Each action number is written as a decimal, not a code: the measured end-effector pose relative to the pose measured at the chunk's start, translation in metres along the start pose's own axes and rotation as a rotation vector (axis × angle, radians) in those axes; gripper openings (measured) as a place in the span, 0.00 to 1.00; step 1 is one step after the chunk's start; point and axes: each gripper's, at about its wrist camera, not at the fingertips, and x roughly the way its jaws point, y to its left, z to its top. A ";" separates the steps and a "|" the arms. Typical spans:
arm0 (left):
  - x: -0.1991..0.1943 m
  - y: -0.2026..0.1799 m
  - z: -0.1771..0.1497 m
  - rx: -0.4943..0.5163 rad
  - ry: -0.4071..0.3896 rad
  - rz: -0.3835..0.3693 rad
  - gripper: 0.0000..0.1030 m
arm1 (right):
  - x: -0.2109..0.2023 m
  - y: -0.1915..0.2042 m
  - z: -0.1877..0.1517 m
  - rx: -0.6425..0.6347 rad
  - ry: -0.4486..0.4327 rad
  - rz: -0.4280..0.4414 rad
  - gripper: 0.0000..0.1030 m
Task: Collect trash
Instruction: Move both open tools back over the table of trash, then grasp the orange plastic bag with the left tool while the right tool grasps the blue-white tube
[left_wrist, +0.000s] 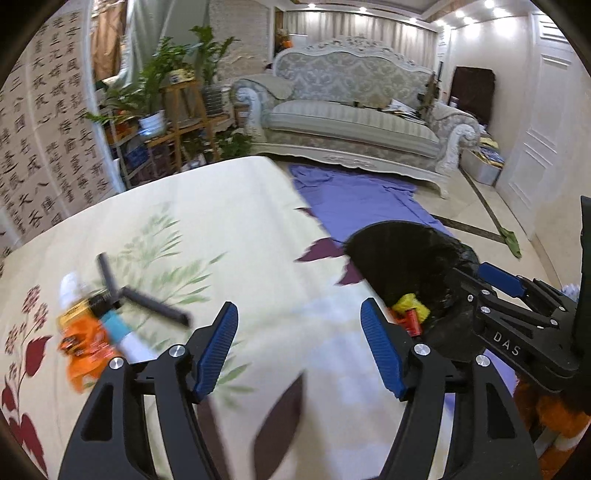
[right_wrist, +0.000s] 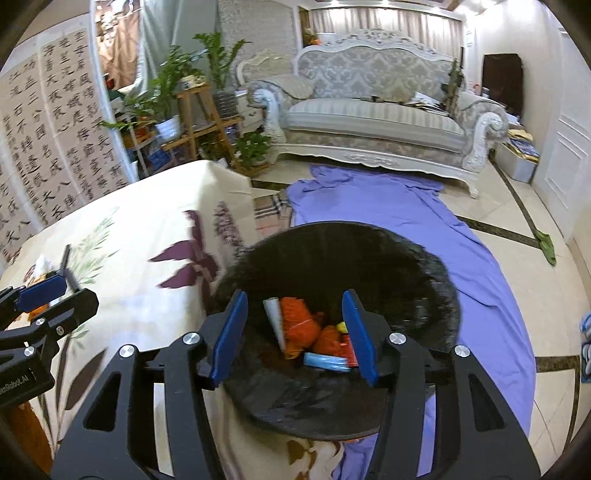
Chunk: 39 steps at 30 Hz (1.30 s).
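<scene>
While both grippers hung above the scene, the trash already collected lay inside a black bin bag (right_wrist: 369, 258) whose wide mouth stood open just off the edge of the table: an orange wrapper (right_wrist: 299, 325), a white rolled paper (right_wrist: 275, 321), a light blue piece (right_wrist: 325, 360) and a bit of yellow (right_wrist: 341, 326) sat together at its bottom. The right gripper (right_wrist: 295, 336) was poised over that mouth, its 2 blue pads parted with nothing pressed between them. More trash remained on the floral tablecloth (left_wrist: 240, 221), well apart from the bag: a blurred heap of orange packaging (left_wrist: 86, 347), a white and light blue scrap (left_wrist: 122, 332) and 2 dark sticks (left_wrist: 147, 299) crossing above it. The left gripper (left_wrist: 299, 350) hovered over bare cloth between that heap and the bag, its jaws likewise spread and empty. Beyond the table a purple sheet (right_wrist: 388, 206) covered the tiled floor in front of a pale ornate sofa (left_wrist: 351, 110). Potted plants on a wooden stand (right_wrist: 199, 114) stood to the left of the sofa, beside a wall panel of calligraphy (left_wrist: 48, 129).
</scene>
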 end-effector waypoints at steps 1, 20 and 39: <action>-0.003 0.005 -0.002 -0.007 0.000 0.009 0.65 | -0.001 0.004 -0.001 -0.007 0.001 0.010 0.51; -0.024 0.118 -0.037 -0.198 0.021 0.190 0.68 | 0.005 0.113 -0.002 -0.180 0.039 0.166 0.51; -0.040 0.146 -0.050 -0.240 -0.003 0.201 0.70 | 0.013 0.158 -0.009 -0.262 0.075 0.212 0.51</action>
